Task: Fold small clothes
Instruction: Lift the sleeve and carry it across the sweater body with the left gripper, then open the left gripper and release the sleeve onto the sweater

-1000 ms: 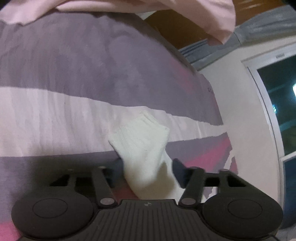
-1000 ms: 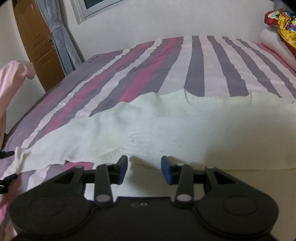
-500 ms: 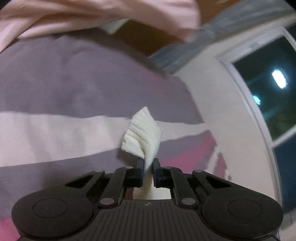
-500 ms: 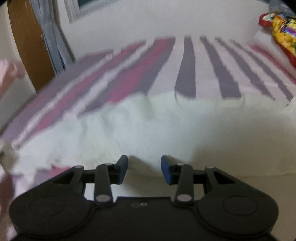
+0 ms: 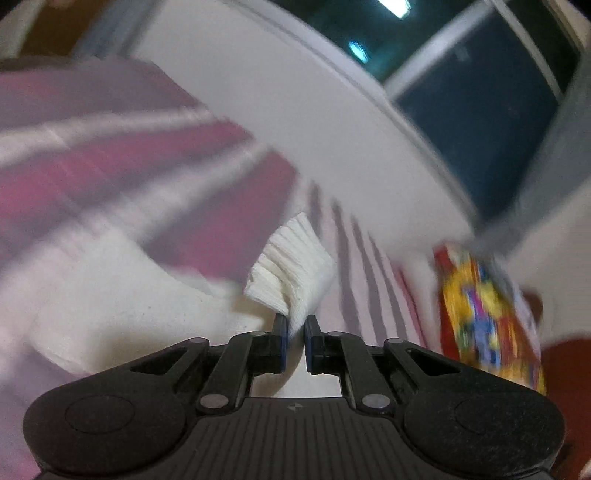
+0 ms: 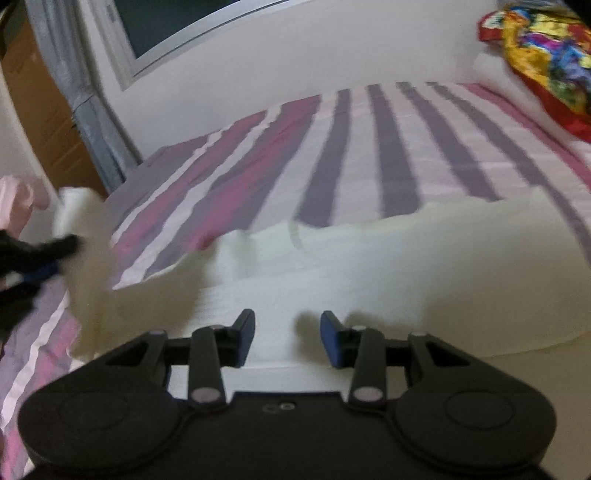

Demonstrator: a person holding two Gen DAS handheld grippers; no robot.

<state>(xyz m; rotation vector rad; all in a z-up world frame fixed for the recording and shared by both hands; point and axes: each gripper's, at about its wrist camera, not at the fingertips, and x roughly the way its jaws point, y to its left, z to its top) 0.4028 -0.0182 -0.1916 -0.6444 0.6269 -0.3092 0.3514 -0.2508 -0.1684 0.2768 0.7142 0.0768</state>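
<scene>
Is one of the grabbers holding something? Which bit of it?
Yes. The left gripper is pinching the white knit garment by its ribbed end. The right gripper is open above the cloth, holding nothing.

A bed [image 6: 369, 147] with a sheet striped in purple, pink and white stretches ahead of the jaws to a plain white wall [image 6: 295, 55]. High on that wall, left of the jaws, a white-framed window [image 6: 177, 29] shows dark glass. Farther left hang a grey curtain [image 6: 77, 92] and a brown wooden door [image 6: 40, 110]. A bright multicoloured bundle [image 6: 546, 55] lies far right.
</scene>
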